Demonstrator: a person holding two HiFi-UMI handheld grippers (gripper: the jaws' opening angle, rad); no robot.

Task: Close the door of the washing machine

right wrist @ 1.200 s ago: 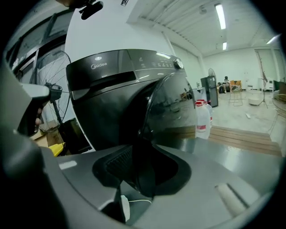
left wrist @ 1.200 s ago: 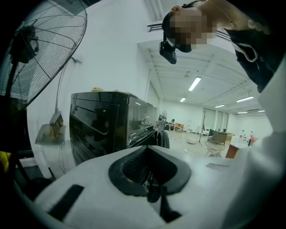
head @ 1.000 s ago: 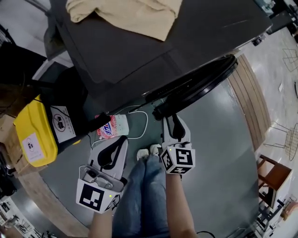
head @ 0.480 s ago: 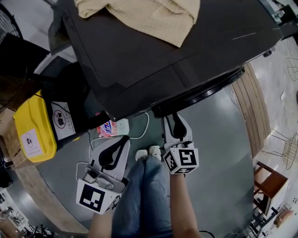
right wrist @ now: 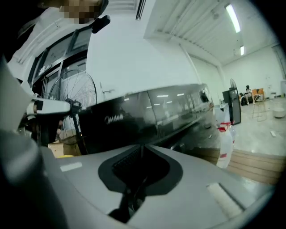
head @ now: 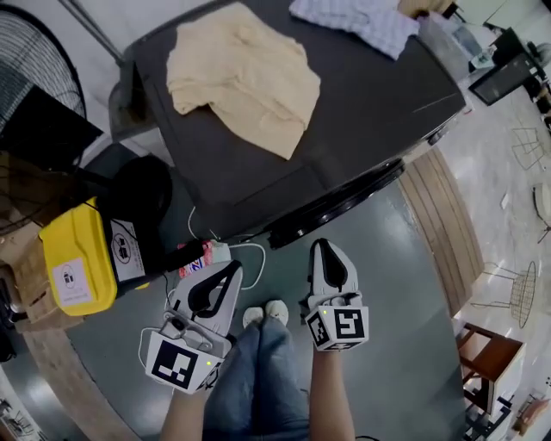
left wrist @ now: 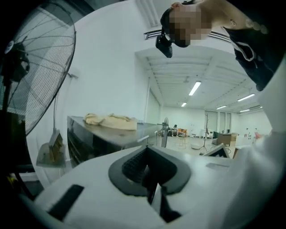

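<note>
We see the dark grey front-loading washing machine (head: 379, 95) from above, w/ its round black door (head: 344, 200) lying flat along the machine's front, over the grey floor (head: 387, 284). From the head view it looks closed, or v. nearly. Whether the latch has caught we can't tell. A crumpled beige cloth (head: 241, 77) lies on the machine's top, and a pale checked cloth (head: 349, 19) sits at its far edge.

Both tools hang clear of the door, either side of the person's legs in blue jeans (head: 263, 370). The left hand-held gripper (head: 228, 269) is clenched on nothing: its own view shows the pads together, no object btw them. The right hand-held gripper (head: 325, 248) has its jaws closing, almost together, also w/ nothing between. It's near the door but not touching it.

Handling, as we judge it: the door is rigid and hinged, prob. glass in a plastic ring. That makes it moderately heavy but free-swinging until the latch, which needs a firm last shove. Its face looks glossy, so pads may skid. If it isn't latched, we wouldn't pinch it. We'd press w/ closed jaws on the rim, on the side away from the hinge. Which side that is, we can't make out.
</note>
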